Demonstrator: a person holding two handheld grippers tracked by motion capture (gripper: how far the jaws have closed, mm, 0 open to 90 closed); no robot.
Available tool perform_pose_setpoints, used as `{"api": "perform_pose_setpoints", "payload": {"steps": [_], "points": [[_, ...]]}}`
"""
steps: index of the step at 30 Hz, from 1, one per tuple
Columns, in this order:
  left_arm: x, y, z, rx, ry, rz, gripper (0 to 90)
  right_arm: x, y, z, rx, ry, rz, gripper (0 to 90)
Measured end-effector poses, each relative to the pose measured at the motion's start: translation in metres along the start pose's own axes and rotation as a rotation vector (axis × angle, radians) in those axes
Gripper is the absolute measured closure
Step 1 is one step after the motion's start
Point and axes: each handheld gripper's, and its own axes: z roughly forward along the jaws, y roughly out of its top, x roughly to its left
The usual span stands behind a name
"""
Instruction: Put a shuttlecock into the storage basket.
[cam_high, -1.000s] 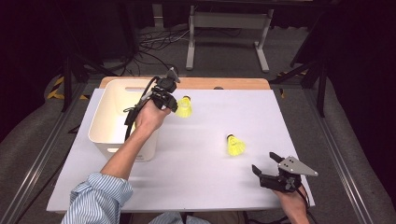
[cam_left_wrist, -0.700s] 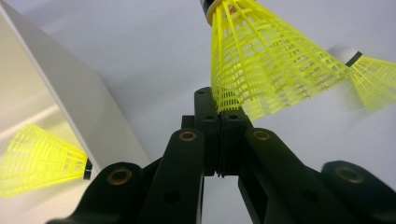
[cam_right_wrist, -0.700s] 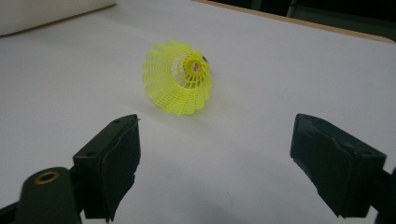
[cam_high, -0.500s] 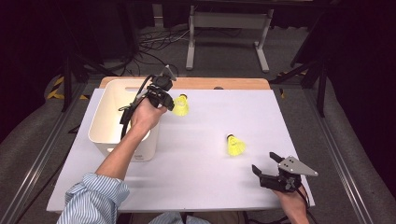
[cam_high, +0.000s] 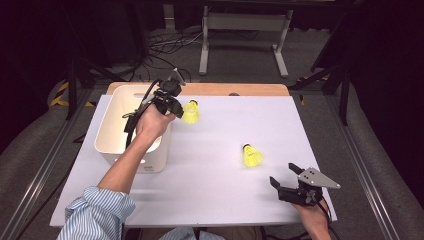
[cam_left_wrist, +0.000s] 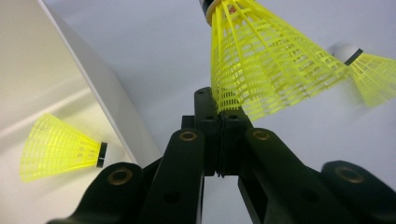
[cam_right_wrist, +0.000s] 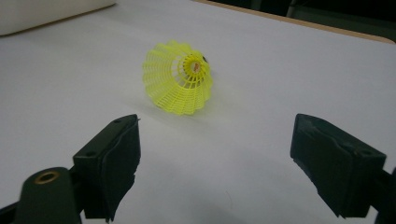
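Blue-striped sleeve (cam_high: 97, 216), black tongs (cam_high: 284, 183)

Three yellow shuttlecocks (cam_left_wrist: 261, 60) (cam_left_wrist: 60, 147) (cam_high: 252, 156), one white bin (cam_high: 112, 142), and two hand-held grippers (cam_high: 175, 107) (cam_high: 281, 176)

The shuttlecock (cam_high: 190, 112) in the black left gripper (cam_high: 172, 103) was bright yellow with a lattice skirt, as was the one (cam_high: 252, 156) at the table's four o'clock. The bin (cam_high: 112, 131) was white, the sheet (cam_high: 220, 190) pale lilac-white, the sleeve (cam_high: 97, 216) blue-and-white striped.
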Motion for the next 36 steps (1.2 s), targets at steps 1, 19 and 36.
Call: {"api": "perform_pose_setpoints", "payload": {"steps": [1, 19, 36], "points": [[0.000, 0.000, -0.001, -0.001, 0.001, -0.004, 89.2, 0.000, 0.000, 0.000, 0.000, 0.000, 0.000, 16.6], [0.008, -0.003, -0.011, -0.023, -0.003, -0.023, 89.3, 0.000, 0.000, 0.000, 0.001, 0.001, -0.001, 16.6], [0.015, -0.006, -0.019, -0.036, 0.004, -0.033, 89.3, 0.000, 0.000, 0.000, 0.001, 0.001, -0.001, 16.6]]}}
